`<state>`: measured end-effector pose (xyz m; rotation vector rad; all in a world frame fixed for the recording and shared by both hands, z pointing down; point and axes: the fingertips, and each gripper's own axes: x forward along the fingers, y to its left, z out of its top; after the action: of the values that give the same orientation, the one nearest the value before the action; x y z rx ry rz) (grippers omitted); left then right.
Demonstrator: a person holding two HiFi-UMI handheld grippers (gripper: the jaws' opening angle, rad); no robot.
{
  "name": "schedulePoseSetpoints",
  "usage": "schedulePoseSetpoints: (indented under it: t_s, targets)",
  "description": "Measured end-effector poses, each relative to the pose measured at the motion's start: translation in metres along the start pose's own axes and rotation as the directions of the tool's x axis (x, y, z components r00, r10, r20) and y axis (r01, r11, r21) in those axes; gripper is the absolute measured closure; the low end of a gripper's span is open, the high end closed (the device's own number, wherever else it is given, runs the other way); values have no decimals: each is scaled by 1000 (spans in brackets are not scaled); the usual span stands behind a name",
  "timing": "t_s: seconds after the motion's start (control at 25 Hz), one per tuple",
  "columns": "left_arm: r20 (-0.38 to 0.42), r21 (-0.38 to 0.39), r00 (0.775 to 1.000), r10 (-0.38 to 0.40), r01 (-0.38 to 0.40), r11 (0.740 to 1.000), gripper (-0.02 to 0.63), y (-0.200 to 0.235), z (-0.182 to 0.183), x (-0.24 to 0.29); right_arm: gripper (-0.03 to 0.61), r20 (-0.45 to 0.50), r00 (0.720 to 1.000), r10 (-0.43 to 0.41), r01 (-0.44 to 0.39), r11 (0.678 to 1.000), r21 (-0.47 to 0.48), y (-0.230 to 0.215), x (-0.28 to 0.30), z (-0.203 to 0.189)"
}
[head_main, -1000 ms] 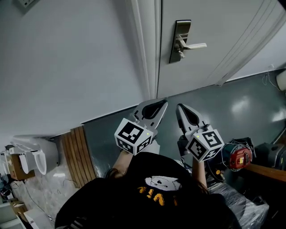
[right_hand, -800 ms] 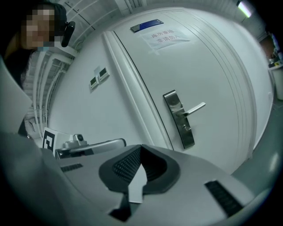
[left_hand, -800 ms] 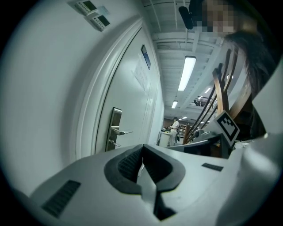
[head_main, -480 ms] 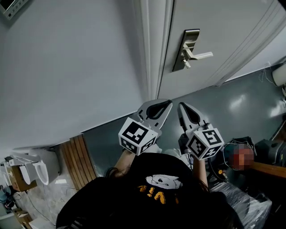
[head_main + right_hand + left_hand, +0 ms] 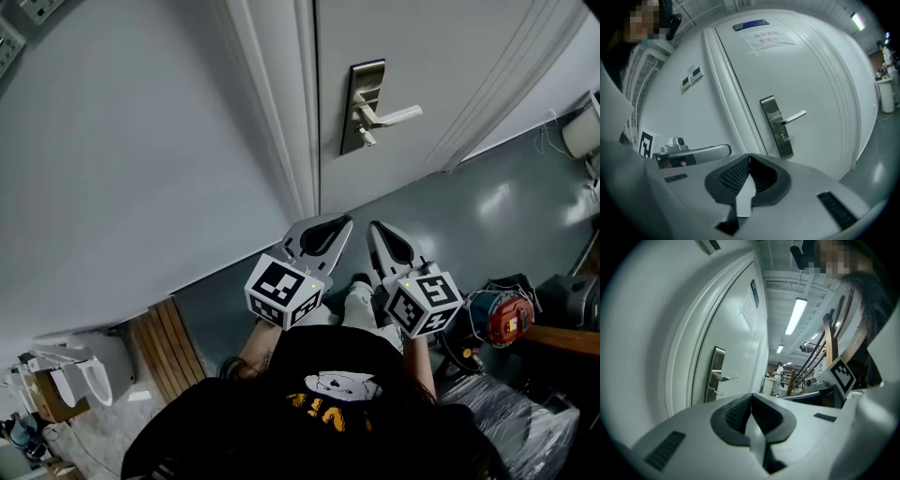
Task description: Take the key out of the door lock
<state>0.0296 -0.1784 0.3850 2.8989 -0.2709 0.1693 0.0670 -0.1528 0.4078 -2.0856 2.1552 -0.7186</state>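
Observation:
The white door carries a metal lock plate [image 5: 361, 105] with a lever handle [image 5: 392, 116]. A small key [image 5: 364, 137] sticks out of the plate below the lever; it shows as a stub in the right gripper view [image 5: 784, 137] and the left gripper view [image 5: 715, 392]. My left gripper [image 5: 345, 221] and right gripper [image 5: 375, 227] hang side by side below the plate, well short of it, both pointing at the door. Each is shut with nothing between its pads, as the left gripper [image 5: 751, 398] and right gripper [image 5: 749, 158] show in their own views.
The door frame [image 5: 281, 122] and a plain wall [image 5: 122, 159] lie left of the lock. A wooden slatted panel [image 5: 165, 343] and white fixtures [image 5: 80, 370] are at lower left. A red device [image 5: 506, 319] and plastic-wrapped goods [image 5: 511, 417] sit at right. A paper notice [image 5: 765, 37] hangs high on the door.
In the head view the lock plate has come lower and nearer to the gripper tips. Both grippers stay side by side and shut.

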Motion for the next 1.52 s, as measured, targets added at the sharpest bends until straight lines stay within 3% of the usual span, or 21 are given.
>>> schedulePoseSetpoints:
  t_s: [0.28,0.48,0.72,0.84,1.04,1.16,1.52]
  targets:
    - [17,7,994,105,-105,994,606,14,11,27,574,-25,997,66,-66,998,-2,-39,26,16]
    - [33,1,977,209,-210,978,606,26,19,46,572,-64,987,148,-146,989,36,-72,50,27]
    - [34,-12,935,354,-353,935,606,49,19,56,568,-96,964,249,-235,963,131,-105,79,30]
    - [37,-18,912,408,-407,913,606,54,19,57,488,-112,943,313,-289,939,184,-112,91,28]
    - [43,-28,874,484,-483,875,606,60,20,51,472,-119,925,362,-319,907,276,-127,113,24]
    - [49,-33,855,517,-516,856,606,59,21,49,416,-117,908,402,-351,883,312,-131,127,24]
    - [83,-42,814,575,-574,818,606,52,26,39,400,-102,899,426,-356,845,399,-137,161,32]
